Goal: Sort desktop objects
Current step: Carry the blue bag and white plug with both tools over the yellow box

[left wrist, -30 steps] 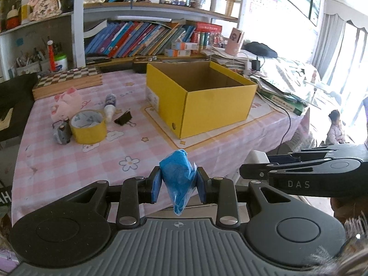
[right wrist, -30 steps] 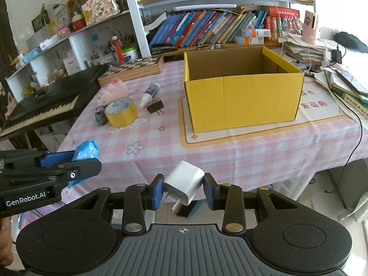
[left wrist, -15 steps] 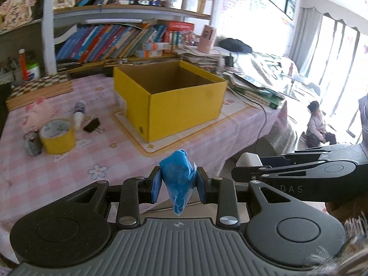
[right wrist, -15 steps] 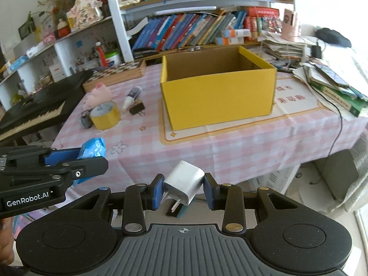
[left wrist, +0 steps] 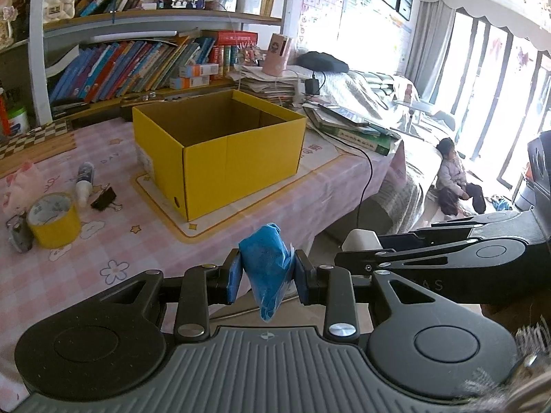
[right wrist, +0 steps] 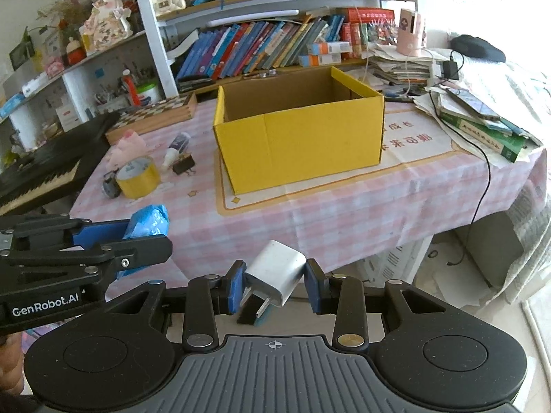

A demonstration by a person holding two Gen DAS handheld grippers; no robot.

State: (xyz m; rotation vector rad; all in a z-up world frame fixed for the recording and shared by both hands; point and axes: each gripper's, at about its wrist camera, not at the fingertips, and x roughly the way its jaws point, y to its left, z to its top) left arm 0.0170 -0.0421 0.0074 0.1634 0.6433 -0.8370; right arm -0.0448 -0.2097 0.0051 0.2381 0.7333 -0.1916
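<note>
Both views had swung across the room since a second earlier, so the yellow box (left wrist: 220, 151) sat further left ahead of the left hand-held gripper (left wrist: 266, 275) than before. That gripper was clamped on a blue crumpled packet (left wrist: 265, 268), and the right hand-held gripper (right wrist: 275, 284) was clamped on a white charger plug (right wrist: 275, 272), both held short of the desk (right wrist: 344, 213) edge, with the box well ahead of them.

By my reading the sorting was barely begun: what showed of the box's inside looked empty, and two items were in hand but not yet dropped. Ahead and to the left lay a yellow tape roll (left wrist: 51, 220), a binder clip (left wrist: 103, 201), a small glue bottle (left wrist: 84, 180) and a pink soft toy (left wrist: 19, 186), all untouched.

"GenRobot.AI" was printed on the left gripper's side; the box's mat carried Chinese characters too distorted to read.
</note>
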